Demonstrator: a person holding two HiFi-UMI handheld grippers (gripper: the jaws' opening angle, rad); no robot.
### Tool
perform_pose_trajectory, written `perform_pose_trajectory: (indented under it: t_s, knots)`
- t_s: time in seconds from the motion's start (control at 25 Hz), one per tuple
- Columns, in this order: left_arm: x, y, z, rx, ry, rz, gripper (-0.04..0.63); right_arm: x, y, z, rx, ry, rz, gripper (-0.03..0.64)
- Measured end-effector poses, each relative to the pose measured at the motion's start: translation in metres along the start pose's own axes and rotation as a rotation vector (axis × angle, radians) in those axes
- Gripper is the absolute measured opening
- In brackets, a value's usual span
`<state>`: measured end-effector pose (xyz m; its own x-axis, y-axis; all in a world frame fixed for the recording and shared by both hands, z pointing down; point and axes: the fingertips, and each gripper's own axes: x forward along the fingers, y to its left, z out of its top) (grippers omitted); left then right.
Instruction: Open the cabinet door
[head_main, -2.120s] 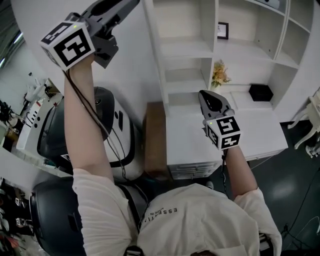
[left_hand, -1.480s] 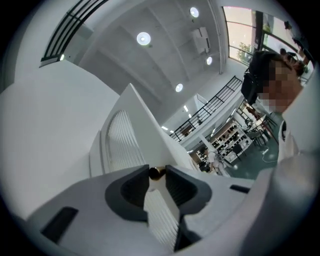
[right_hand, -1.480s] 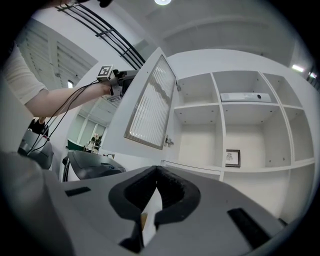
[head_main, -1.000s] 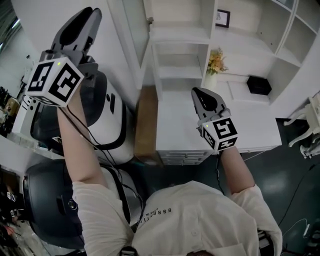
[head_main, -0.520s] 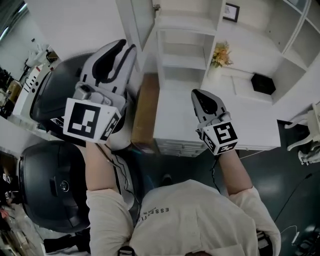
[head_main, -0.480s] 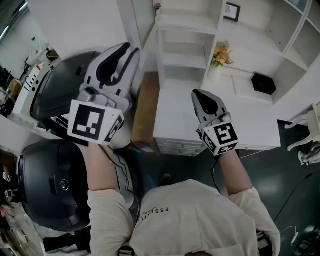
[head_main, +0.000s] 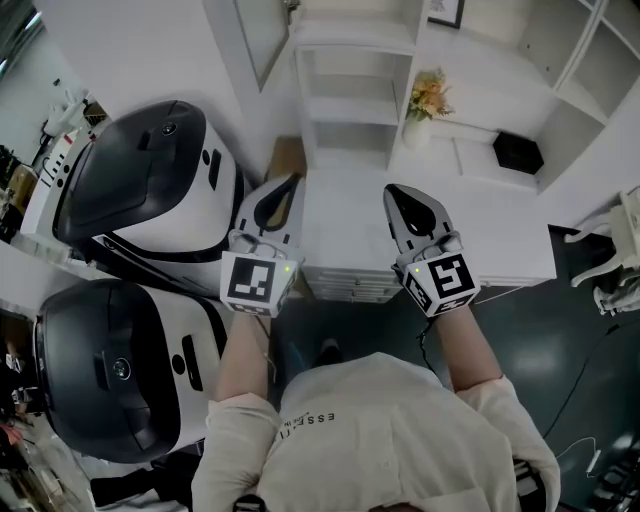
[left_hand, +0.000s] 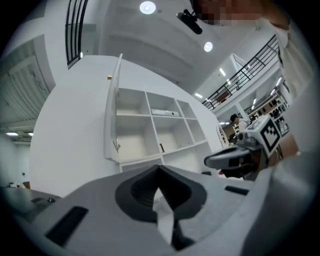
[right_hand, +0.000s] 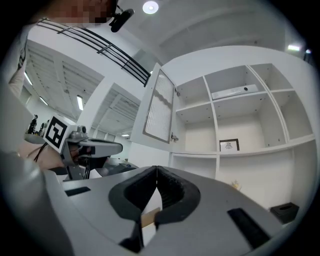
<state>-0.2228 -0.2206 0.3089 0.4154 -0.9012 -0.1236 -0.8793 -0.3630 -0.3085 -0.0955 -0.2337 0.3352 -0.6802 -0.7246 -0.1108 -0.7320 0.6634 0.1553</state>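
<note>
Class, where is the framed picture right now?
In the right gripper view, the framed picture stands on a shelf right of the open cabinet door.

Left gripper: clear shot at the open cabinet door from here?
Likely yes. The left gripper, jaws shut and empty, sits low beside the white counter. Its own view shows the open cabinet door up ahead with nothing between. It needs raising, and its jaws opened to grip.

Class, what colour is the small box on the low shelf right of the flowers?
The small box is black; the head view shows it best.
</note>
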Motion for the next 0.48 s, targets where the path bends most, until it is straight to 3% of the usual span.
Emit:
perform_pose_trajectory:
  t_s: [0.32,0.48]
  knots:
    - [0.001,-0.046,-0.037,-0.076,0.081,-0.078,0.002,-0.019,-0.014,-0.007,0.016,-0.002,-0.041,0.014]
    - [0.004,-0.053,-0.036,-0.113,0.075,-0.110,0.002,-0.023,-0.013,-0.004,0.004,-0.024,-0.027,0.014]
